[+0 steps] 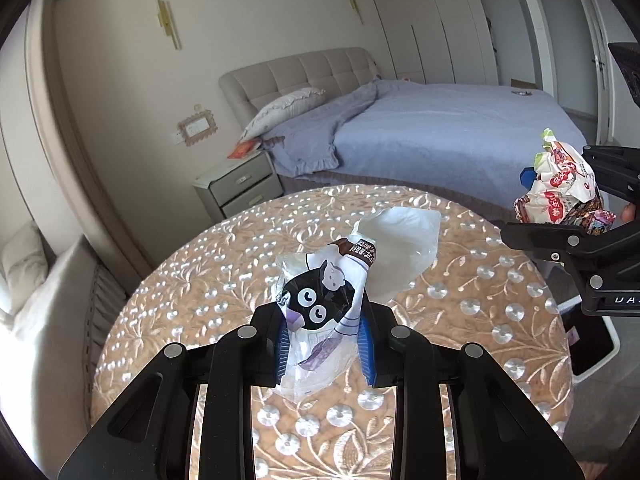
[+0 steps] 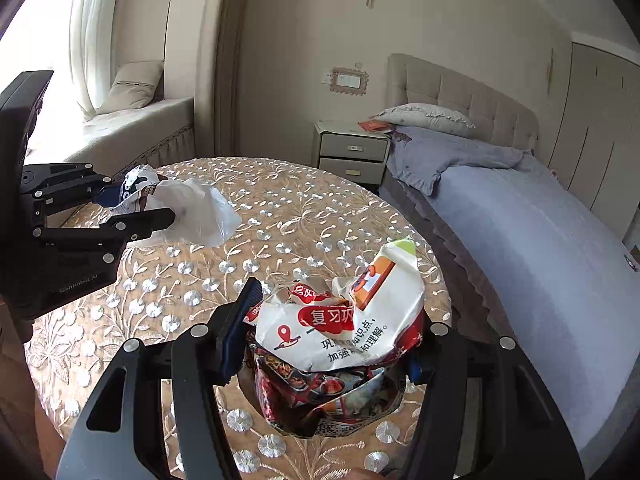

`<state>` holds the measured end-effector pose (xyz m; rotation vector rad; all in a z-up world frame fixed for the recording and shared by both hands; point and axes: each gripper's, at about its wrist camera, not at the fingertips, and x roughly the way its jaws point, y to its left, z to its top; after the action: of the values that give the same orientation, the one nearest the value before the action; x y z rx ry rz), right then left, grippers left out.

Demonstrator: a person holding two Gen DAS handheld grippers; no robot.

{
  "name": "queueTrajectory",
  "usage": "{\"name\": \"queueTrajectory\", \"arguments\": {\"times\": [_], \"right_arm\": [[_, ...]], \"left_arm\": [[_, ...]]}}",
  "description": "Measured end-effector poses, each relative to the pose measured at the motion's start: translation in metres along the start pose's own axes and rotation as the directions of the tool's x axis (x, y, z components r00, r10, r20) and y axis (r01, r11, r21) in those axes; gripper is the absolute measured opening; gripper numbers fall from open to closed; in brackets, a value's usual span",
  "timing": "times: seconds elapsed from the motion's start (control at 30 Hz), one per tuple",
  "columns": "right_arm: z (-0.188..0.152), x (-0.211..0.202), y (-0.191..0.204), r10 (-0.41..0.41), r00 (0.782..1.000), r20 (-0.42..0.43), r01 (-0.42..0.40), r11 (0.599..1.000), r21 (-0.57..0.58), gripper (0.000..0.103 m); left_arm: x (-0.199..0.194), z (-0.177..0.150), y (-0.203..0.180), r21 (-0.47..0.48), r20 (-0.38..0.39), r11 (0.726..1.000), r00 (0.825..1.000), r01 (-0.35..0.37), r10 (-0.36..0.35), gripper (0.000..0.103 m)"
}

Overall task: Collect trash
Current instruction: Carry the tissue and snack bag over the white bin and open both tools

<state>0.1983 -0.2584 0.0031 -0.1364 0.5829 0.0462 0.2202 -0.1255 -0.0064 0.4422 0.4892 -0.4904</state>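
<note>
Two bundles of trash are held above the round embroidered table (image 1: 460,292). One, a cartoon-face wrapper (image 1: 320,304) with a clear plastic bag (image 1: 400,248) trailing forward, is clenched between the left gripper's (image 1: 324,344) blue pads. Crumpled snack packets (image 2: 340,344) sit gripped in the right gripper (image 2: 332,344). Beyond stands a bed (image 1: 440,128).

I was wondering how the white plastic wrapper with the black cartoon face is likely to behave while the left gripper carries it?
The cartoon wrapper, pinched in the left gripper, is thin crinkled film, so probably floppy and very light. Its loose clear end trails past the fingers and may sway or snag. Glossy film could slip somewhat.
</note>
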Motion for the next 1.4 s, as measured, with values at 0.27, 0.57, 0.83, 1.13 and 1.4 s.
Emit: {"name": "queueTrajectory", "arguments": {"times": [0.27,0.57,0.83,1.13,1.4], "right_arm": [[-0.047,-0.05,-0.037,-0.083,0.996,-0.012,0.084,0.994,0.067,0.06],[-0.121,-0.089,-0.081,-0.187,0.98,-0.072,0.196,0.968,0.154,0.061],[-0.203,-0.094,-0.127,-0.234,0.956,-0.175,0.273,0.928,0.255,0.061],[-0.288,-0.062,-0.17,-0.208,0.933,-0.294,0.303,0.894,0.331,0.061],[-0.354,-0.02,-0.196,-0.163,0.92,-0.356,0.304,0.871,0.387,0.061]], "left_arm": [[-0.017,0.0,-0.084,0.057,0.018,0.991,0.992,0.123,-0.125,0.027],[-0.007,-0.006,-0.188,0.151,-0.02,0.949,0.961,0.277,-0.277,0.027],[0.028,-0.018,-0.282,0.216,-0.112,0.886,0.912,0.411,-0.396,0.027],[0.084,-0.034,-0.369,0.289,-0.261,0.808,0.855,0.513,-0.449,0.028],[0.132,-0.05,-0.427,0.348,-0.364,0.725,0.799,0.594,-0.479,0.028]]}}
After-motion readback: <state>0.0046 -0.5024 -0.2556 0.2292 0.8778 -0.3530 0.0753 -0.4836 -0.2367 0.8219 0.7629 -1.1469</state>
